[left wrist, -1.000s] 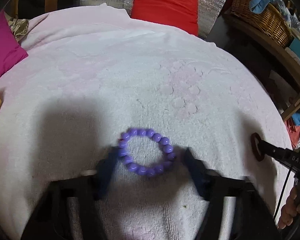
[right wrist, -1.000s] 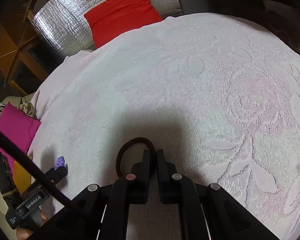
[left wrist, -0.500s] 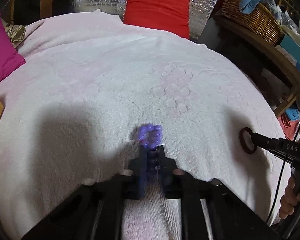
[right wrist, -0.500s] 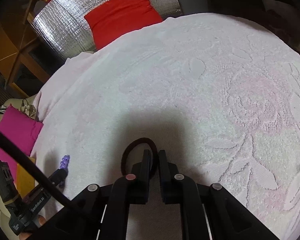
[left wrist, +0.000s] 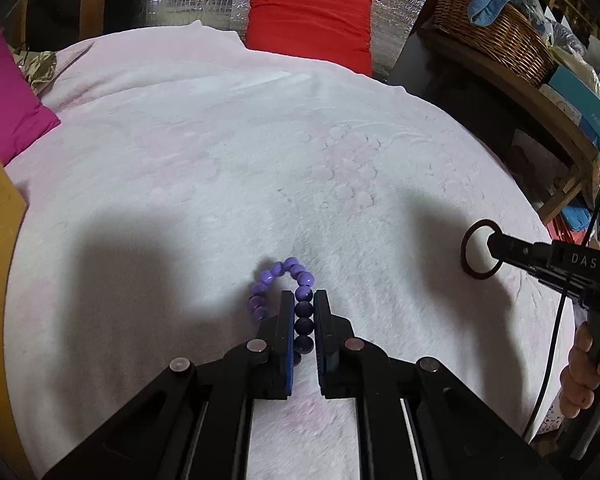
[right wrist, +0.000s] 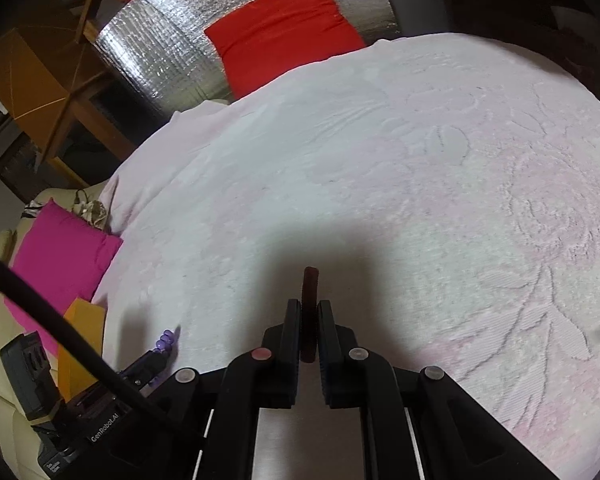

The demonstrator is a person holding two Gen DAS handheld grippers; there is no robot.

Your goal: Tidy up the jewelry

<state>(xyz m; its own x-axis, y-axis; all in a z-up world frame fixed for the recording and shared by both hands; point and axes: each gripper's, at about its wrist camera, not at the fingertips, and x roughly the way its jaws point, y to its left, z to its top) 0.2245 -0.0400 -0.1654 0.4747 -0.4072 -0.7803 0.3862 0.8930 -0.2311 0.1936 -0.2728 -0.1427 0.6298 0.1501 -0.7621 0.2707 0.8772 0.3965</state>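
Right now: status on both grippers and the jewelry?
Left gripper shut on purple bead bracelet. Right gripper shut on dark ring band. Both held above the pink blanket. Nothing in the way.

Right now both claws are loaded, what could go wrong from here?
1. The left claw pinches only one side of the purple bead bracelet; the free loop hangs outside the fingers, and round beads could roll out.
2. The right claw grips the dark ring edge-on by a thin section, so it might twist or slip.
3. A dropped piece could sink into the plush pink blanket.
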